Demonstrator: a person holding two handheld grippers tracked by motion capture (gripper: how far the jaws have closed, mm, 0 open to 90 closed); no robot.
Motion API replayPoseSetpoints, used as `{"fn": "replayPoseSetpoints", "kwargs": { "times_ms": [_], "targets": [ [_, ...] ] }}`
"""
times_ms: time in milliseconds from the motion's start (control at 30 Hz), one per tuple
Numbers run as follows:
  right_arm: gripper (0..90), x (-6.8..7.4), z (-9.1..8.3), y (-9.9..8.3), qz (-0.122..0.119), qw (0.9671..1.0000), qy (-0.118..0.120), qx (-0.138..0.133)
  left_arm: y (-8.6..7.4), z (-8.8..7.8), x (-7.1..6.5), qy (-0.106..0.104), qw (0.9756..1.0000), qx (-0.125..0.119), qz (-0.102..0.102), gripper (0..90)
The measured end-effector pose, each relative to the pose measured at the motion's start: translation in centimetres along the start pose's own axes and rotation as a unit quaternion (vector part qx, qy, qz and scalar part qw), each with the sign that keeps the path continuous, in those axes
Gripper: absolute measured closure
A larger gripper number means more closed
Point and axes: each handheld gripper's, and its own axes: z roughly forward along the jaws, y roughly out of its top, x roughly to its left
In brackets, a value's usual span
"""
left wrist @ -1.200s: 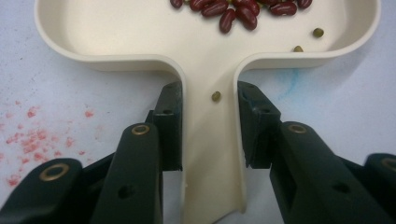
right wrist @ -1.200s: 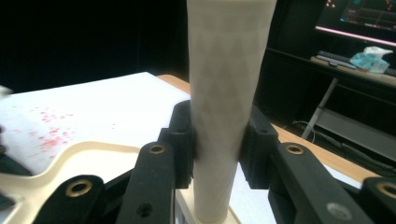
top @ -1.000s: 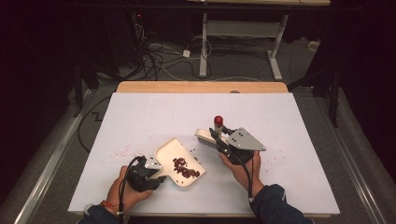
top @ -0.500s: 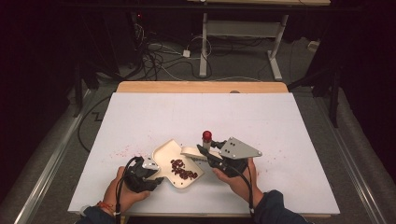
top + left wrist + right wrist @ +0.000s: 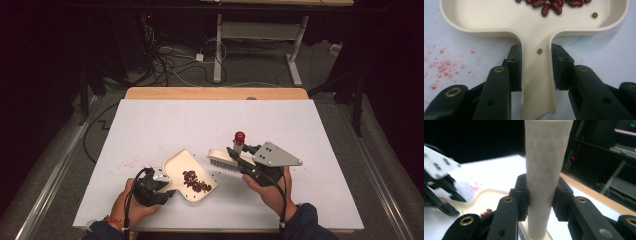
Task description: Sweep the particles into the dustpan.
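Since half a second ago, the brush (image 5: 223,161) has been carried slightly away from the dustpan (image 5: 186,170), toward the table's right edge, and a narrow strip of white table (image 5: 210,120) is now seen between its bristles and the pan's rim. The right gripper (image 5: 243,161) is closed on the brush's pale handle (image 5: 546,170), which stands upright between the jaws in the right gripper view, its red tip (image 5: 240,136) pointing up. The dustpan has stayed near the table's front edge, left of centre, with red beans (image 5: 196,182) heaped in its tray. The left gripper (image 5: 536,67) is seen clamped on the pan's handle (image 5: 537,82), both jaws pressed against its sides. A small green bean (image 5: 539,51) lies on that handle. Red crumbs (image 5: 131,163) are scattered on the table toward its left edge, just beside the pan.
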Motion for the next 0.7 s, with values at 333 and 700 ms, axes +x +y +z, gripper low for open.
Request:
{"fn": "replayPoseSetpoints", "kwargs": {
  "times_ms": [333,700],
  "targets": [
    [69.7,1.2,0.9,-1.1,0.023,0.9983,0.028,0.046,0.1,0.1,0.0,0.001,1.0000,0.001,0.002,63.7],
    [69.9,2.5,0.1,0.1,0.022,0.9986,0.047,0.000,0.1,0.1,-0.1,0.002,1.0000,0.000,0.001,63.7]
  ]
}}
